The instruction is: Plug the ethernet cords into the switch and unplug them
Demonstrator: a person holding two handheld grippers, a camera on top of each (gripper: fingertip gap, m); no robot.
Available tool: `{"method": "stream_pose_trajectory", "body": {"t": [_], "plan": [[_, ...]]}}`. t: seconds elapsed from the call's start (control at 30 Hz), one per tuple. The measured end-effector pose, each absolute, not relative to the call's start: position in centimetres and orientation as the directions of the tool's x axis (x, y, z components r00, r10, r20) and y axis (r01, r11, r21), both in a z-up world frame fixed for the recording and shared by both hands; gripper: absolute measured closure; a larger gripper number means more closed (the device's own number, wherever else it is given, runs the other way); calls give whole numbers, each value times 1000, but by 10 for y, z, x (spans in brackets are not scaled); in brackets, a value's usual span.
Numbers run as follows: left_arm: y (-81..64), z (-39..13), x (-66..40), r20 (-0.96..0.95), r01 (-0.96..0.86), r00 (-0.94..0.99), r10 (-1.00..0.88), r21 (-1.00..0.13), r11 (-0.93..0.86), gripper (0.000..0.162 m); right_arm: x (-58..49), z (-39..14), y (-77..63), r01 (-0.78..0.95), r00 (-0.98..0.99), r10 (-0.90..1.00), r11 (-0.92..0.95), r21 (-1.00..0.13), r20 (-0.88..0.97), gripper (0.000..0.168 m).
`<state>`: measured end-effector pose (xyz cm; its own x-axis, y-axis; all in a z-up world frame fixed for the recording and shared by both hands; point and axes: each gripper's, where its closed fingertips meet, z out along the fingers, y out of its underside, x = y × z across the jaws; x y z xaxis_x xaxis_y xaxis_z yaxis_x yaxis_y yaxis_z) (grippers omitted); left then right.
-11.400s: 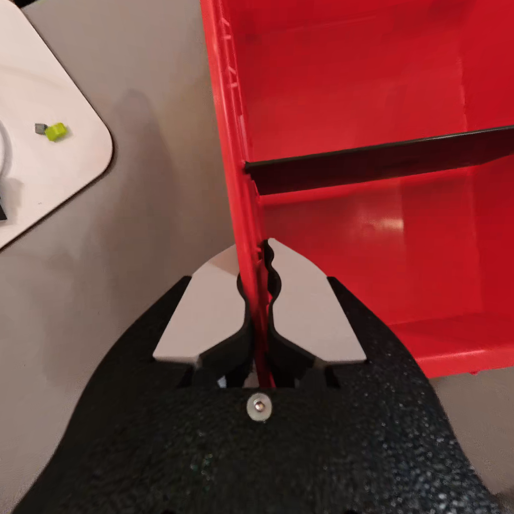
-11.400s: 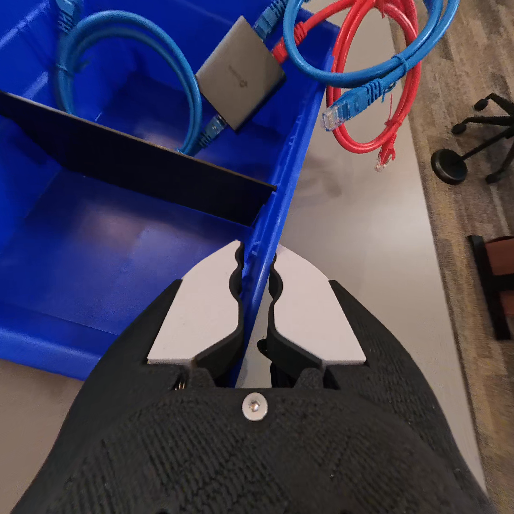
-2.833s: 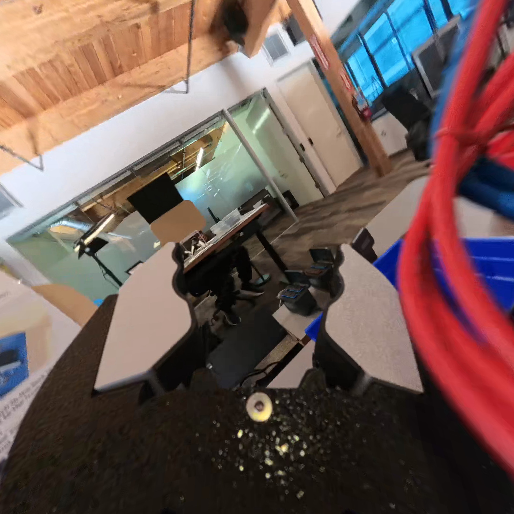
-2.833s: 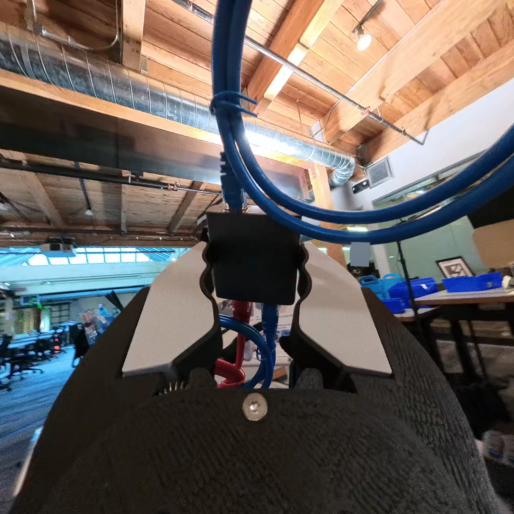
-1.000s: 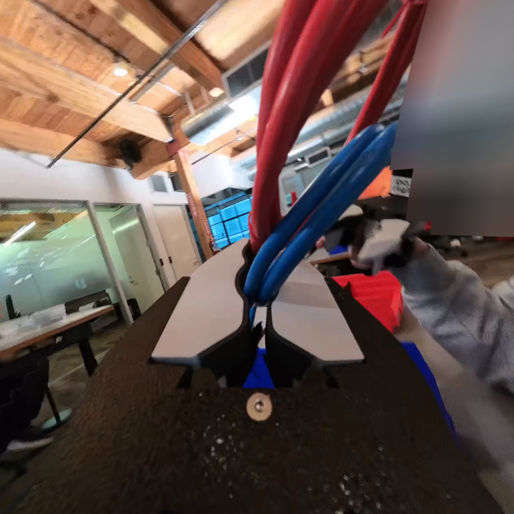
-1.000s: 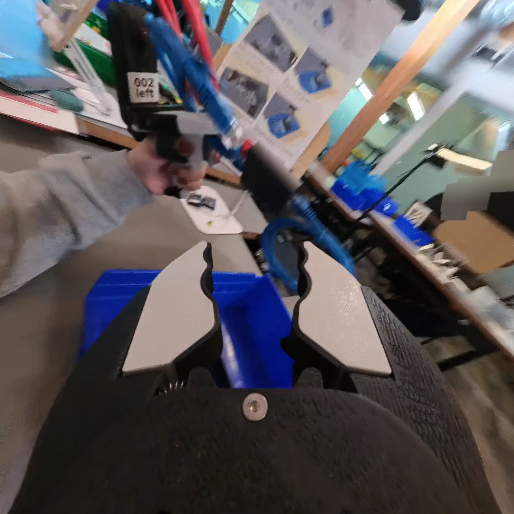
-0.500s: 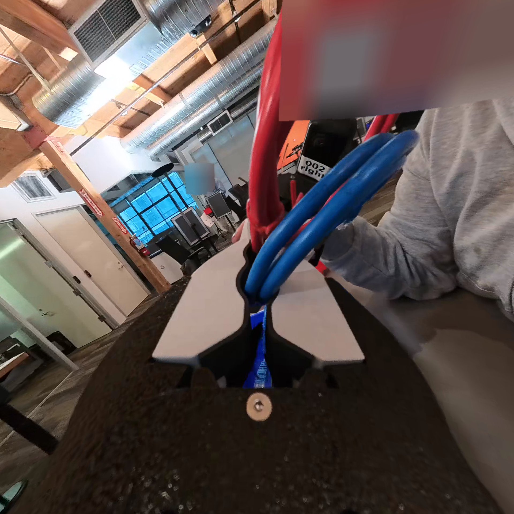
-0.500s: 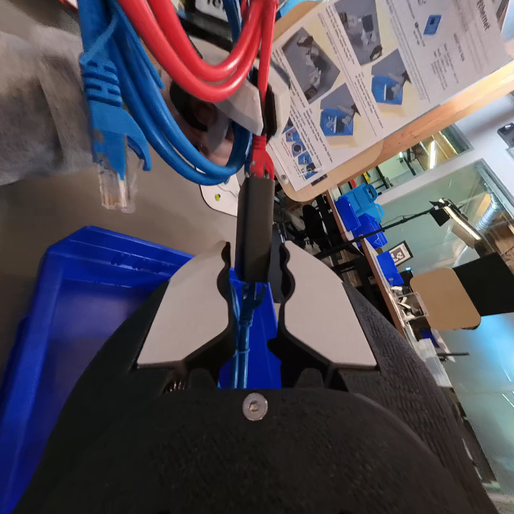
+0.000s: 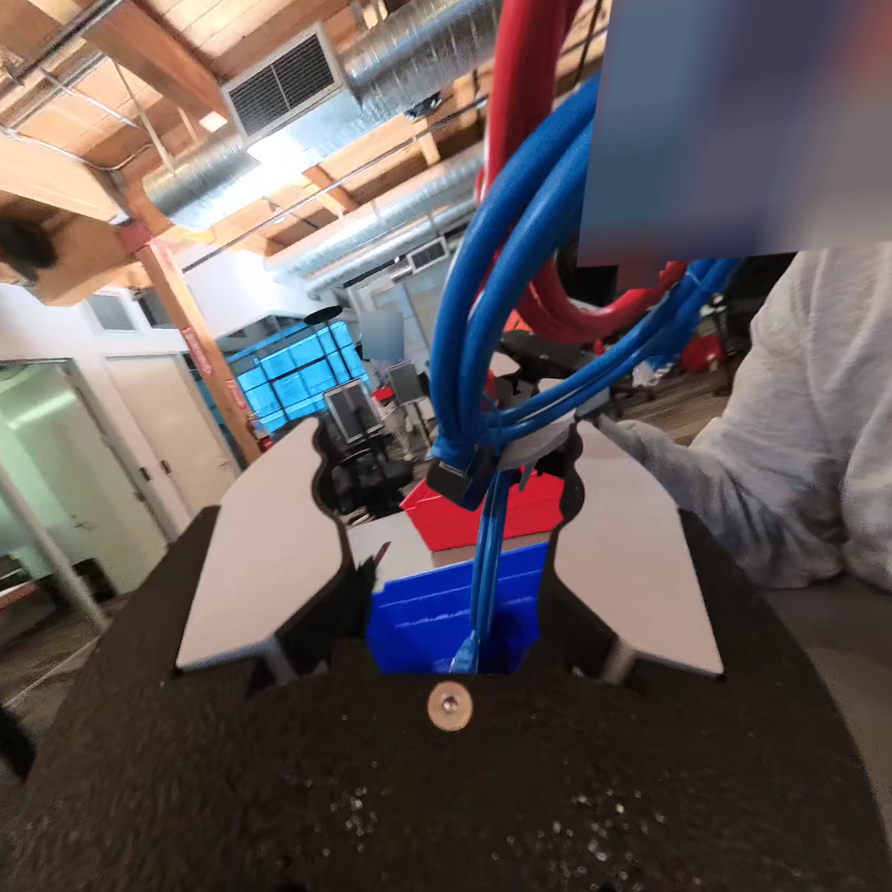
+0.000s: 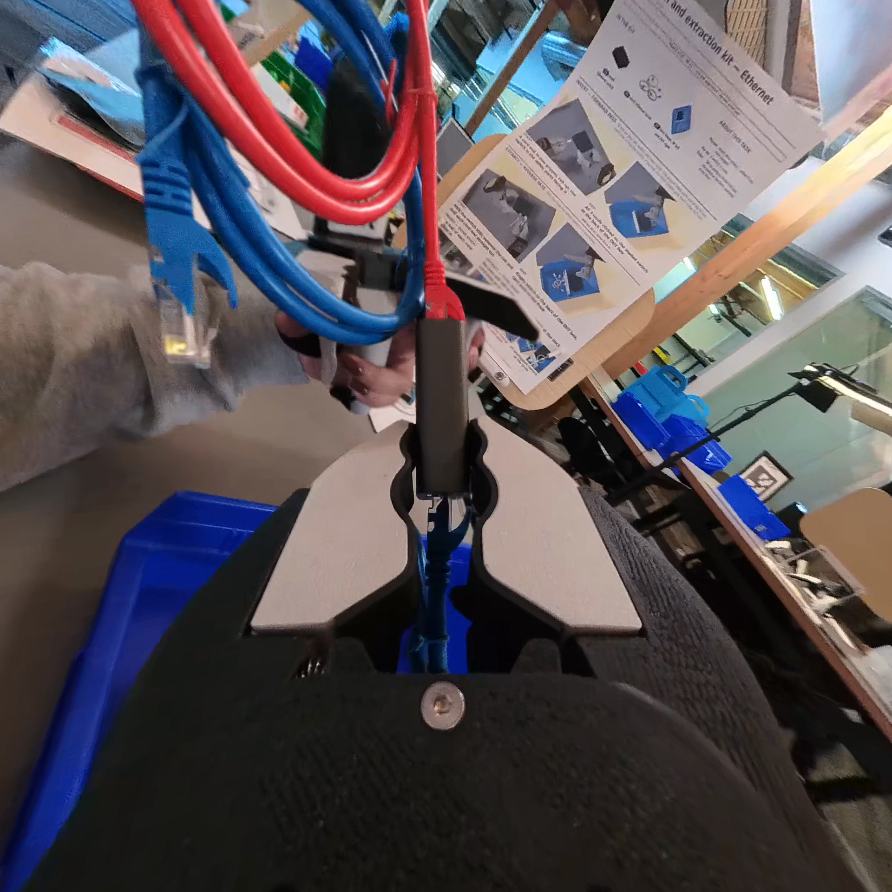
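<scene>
My right gripper (image 10: 441,429) is shut on a black adapter block (image 10: 441,386), held upright. A red cable (image 10: 289,159) plugs into the block's top and a blue cable (image 10: 437,579) into its bottom. More blue cable loops (image 10: 289,299) hang at the left, with a loose blue plug (image 10: 176,270). My left gripper (image 9: 446,429) is open and empty. The blue cable bundle (image 9: 463,313) and the black block (image 9: 456,480) hang just beyond its fingertips, where the right gripper's fingers (image 9: 536,441) pinch the block. Red cables (image 9: 521,96) rise above.
A blue bin (image 10: 145,579) sits below on the grey table; it also shows in the left wrist view (image 9: 434,618) with a red bin (image 9: 463,526) behind it. A person's grey sleeve (image 9: 782,458) is at the right. A printed sheet (image 10: 627,169) stands behind. One gripper's finger ends stand about 4 cm off the other's.
My left gripper has opened and let go of the blue cable loops. My right gripper, open a second ago, has closed on the black block.
</scene>
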<state>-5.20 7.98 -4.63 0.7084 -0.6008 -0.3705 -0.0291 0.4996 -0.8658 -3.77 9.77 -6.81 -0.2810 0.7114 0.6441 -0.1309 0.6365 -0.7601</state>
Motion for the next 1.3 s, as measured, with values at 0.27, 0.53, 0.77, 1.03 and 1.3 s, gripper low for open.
{"method": "stream_pose_trajectory", "body": {"t": [0.27, 0.53, 0.77, 1.03, 1.3], "plan": [[86, -55, -19, -387, 50, 598, -702, -856, 515, 124, -38, -70, 84, -169, -335, 703, 610, -774, 627, 149], [77, -57, -32, -429, 61, 576, -696, -827, 560, 142, -35, -74, 100, -13, -280, 757, 613, -790, 591, 129], [63, -52, -30, -490, 30, 545, -680, -800, 600, 142, -31, -94, 103, 144, -288, 722, 683, -717, 630, 128], [59, -55, -17, -513, 15, 486, -707, -804, 594, 142, -33, -93, 91, 116, -295, 702, 700, -705, 648, 152], [70, -50, -13, -472, 32, 548, -690, -813, 581, 132, -34, -88, 98, 134, -262, 709, 699, -703, 655, 155]]}}
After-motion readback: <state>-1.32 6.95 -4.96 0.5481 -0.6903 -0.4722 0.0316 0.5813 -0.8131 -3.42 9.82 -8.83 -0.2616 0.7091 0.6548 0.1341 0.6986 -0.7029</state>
